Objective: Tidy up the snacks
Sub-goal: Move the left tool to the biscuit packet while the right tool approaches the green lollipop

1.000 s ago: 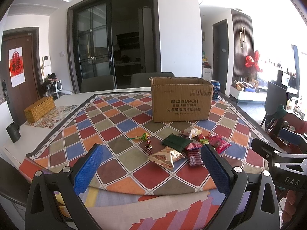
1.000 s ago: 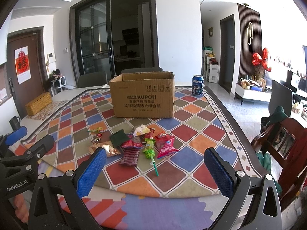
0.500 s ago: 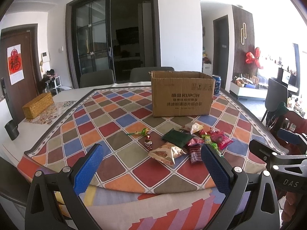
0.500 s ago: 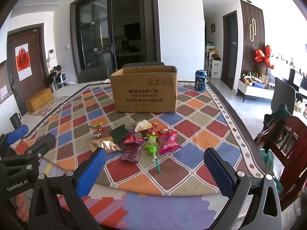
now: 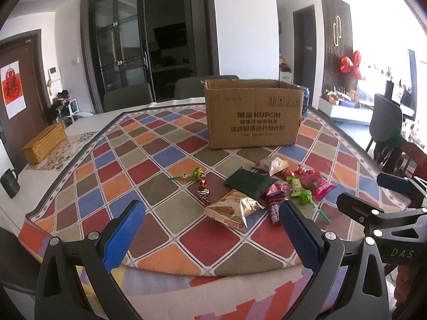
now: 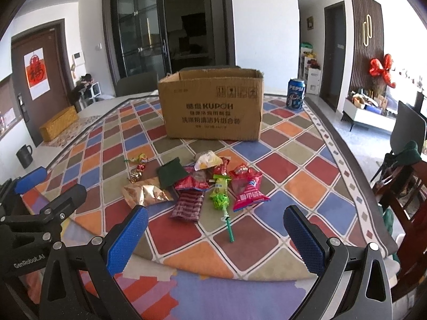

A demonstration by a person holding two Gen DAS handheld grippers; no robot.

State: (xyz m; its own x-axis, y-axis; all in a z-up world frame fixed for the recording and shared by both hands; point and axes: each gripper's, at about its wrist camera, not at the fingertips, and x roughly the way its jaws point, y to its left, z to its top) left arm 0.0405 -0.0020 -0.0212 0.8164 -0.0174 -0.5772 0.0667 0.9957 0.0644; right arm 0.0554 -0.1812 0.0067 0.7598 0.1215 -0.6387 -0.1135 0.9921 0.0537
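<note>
left wrist: left gripper (image 5: 210, 213) spread wide, holding nothing, above tablecloth (image 5: 149, 160) | snacks (image 5: 267, 189) piled just ahead of cardboard box (image 5: 253, 114) (open top) | right wrist: right gripper (image 6: 214, 220) spread, holding nothing; snacks (image 6: 202, 184) near box (image 6: 213, 106), soda can (image 6: 295, 94) beside it

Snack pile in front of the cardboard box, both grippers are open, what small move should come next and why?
Probably ease the right gripper forward and down over the green lollipop. It is the nearest piece, its stick pointing back between the open fingers, and nothing is held yet. The cardboard box stands open just behind the pile.
</note>
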